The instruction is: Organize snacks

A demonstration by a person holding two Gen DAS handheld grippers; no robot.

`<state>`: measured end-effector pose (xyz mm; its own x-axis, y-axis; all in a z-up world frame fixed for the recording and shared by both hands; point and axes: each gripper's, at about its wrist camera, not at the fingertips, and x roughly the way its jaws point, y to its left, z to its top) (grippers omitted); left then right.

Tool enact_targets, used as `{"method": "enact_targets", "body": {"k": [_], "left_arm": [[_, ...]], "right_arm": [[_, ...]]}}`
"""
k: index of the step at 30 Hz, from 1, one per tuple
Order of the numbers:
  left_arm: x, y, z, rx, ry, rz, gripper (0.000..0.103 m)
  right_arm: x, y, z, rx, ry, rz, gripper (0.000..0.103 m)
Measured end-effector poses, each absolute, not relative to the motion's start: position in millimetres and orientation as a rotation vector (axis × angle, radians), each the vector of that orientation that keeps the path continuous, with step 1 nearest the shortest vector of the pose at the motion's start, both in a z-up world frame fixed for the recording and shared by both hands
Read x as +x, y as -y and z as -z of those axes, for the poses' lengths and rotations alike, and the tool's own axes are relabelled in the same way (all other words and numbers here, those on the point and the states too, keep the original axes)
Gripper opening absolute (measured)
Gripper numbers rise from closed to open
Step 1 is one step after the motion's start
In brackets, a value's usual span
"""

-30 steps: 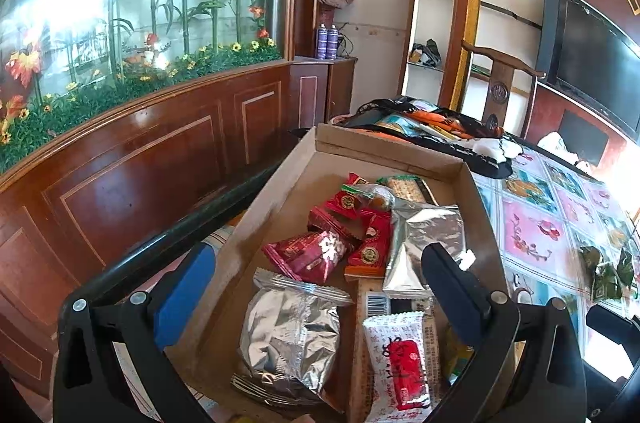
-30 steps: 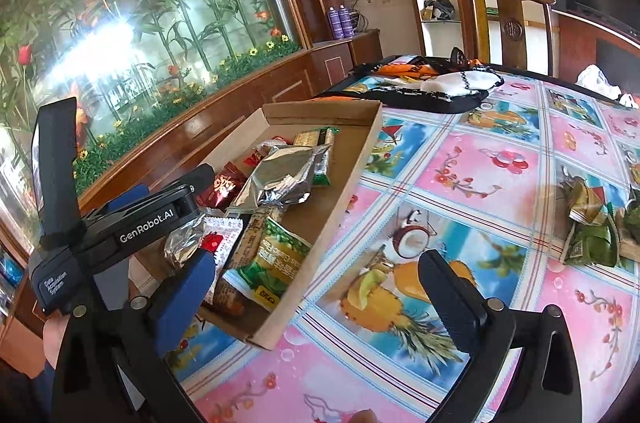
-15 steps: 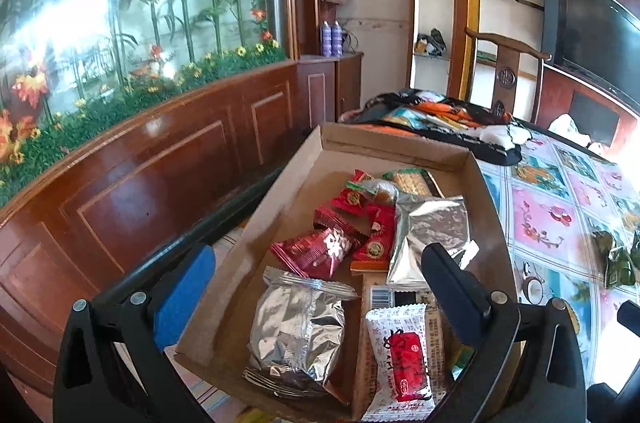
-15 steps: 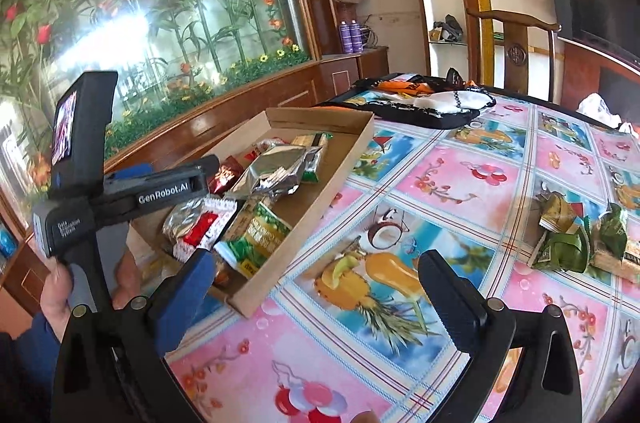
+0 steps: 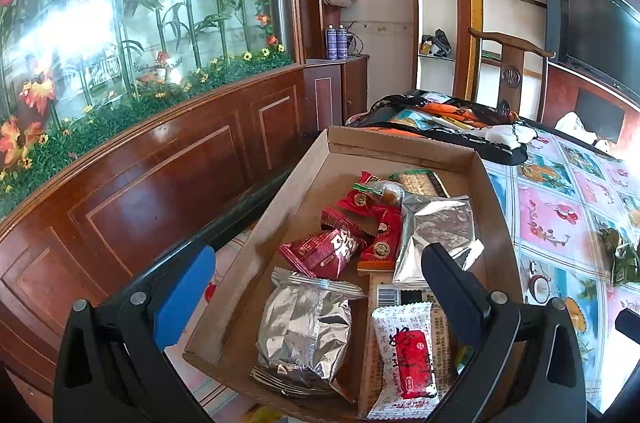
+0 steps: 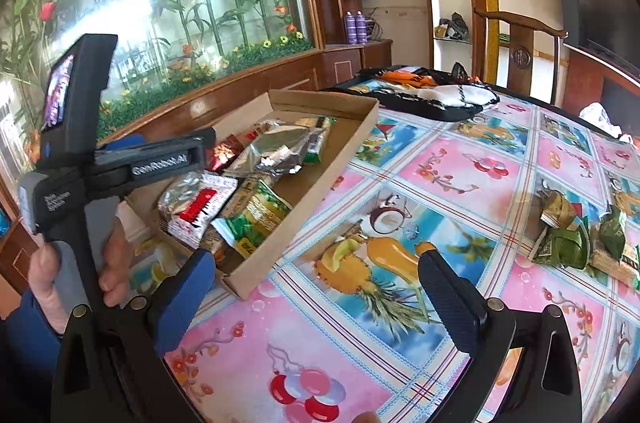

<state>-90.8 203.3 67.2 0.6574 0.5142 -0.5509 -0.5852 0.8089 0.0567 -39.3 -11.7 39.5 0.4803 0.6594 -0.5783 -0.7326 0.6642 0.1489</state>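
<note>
Both grippers have pulled back and up a little since a second ago, so more of the tablecloth [image 6: 460, 159] shows. The left gripper [image 5: 316, 297] hangs over the near end of the cardboard box [image 5: 400, 145], jaws wide open and holding nothing. Snacks fill the box: a silver pack [image 5: 302, 327], a red pack [image 5: 326, 251], a white pack [image 5: 406, 351]. The right gripper [image 6: 316, 293] is open too, over the table. Green snacks [image 6: 568, 243] lie far right, well apart from the box.
</note>
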Motion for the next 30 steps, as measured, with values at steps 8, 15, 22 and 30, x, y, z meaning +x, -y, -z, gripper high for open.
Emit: {"method": "enact_targets", "body": {"k": [8, 15, 22, 30], "left_arm": [[-90.0, -203.5, -66.7, -0.132, -0.585, -0.625, 0.103], [-89.6, -203.8, -65.6, -0.130, -0.587, -0.628, 0.103], [-90.1, -204.4, -62.5, -0.131, -0.588, -0.628, 0.103], [-90.3, -204.2, -61.4, -0.131, -0.590, -0.626, 0.103]], "right_arm": [[-38.3, 11.7, -37.7, -0.122, -0.654, -0.846, 0.103], [-37.7, 11.5, -36.9, -0.122, -0.654, -0.845, 0.103], [-37.6, 11.6, -36.4, -0.121, -0.657, -0.847, 0.103], [-36.8, 11.5, -34.8, -0.124, -0.660, -0.846, 0.103]]}}
